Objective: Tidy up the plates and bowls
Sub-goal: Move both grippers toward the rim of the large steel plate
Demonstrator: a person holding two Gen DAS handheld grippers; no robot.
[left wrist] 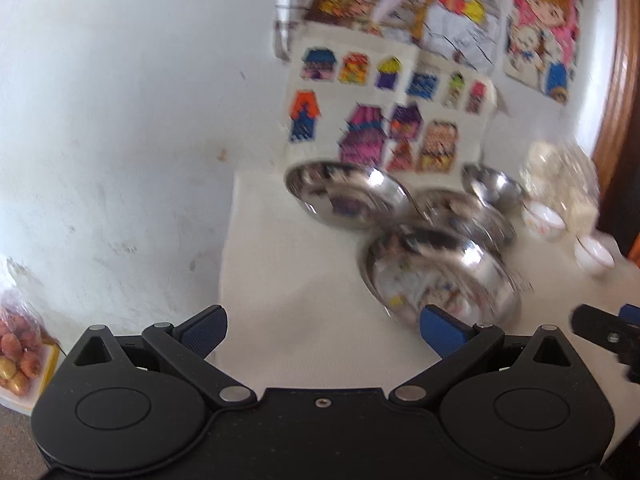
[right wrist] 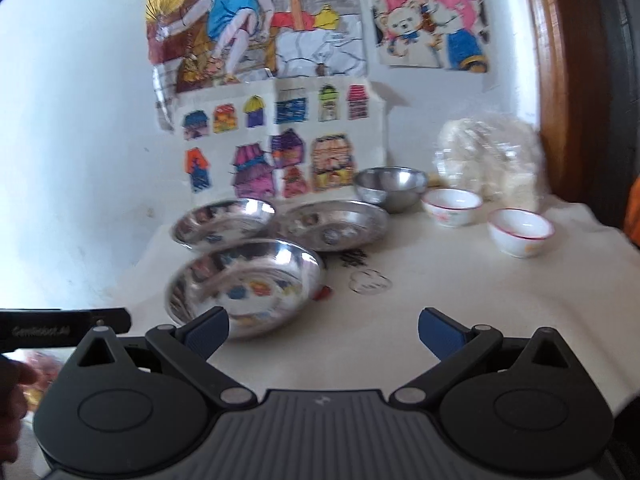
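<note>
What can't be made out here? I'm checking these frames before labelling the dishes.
- Left wrist view: motion blur smears the steel plates.
- Right wrist view: the nearest steel plate's front rim sits behind the right claw.
- Both views: contents of the clear bag, too blurred.

Red-rimmed white bowls [right wrist: 520, 230], silver plates [right wrist: 244, 284]

Pinned on the white wall [right wrist: 72, 120], upper middle of the frame: coloured drawings [right wrist: 256, 20] of children, and below them a sheet of small houses [right wrist: 276, 144]. At the right edge, a brown wooden frame [right wrist: 560, 80]. Beside it, centre right, a clear plastic bag [right wrist: 488, 160] with something pale inside. In the lower left of the left view, a bag of reddish fruit [left wrist: 20, 348].
</note>
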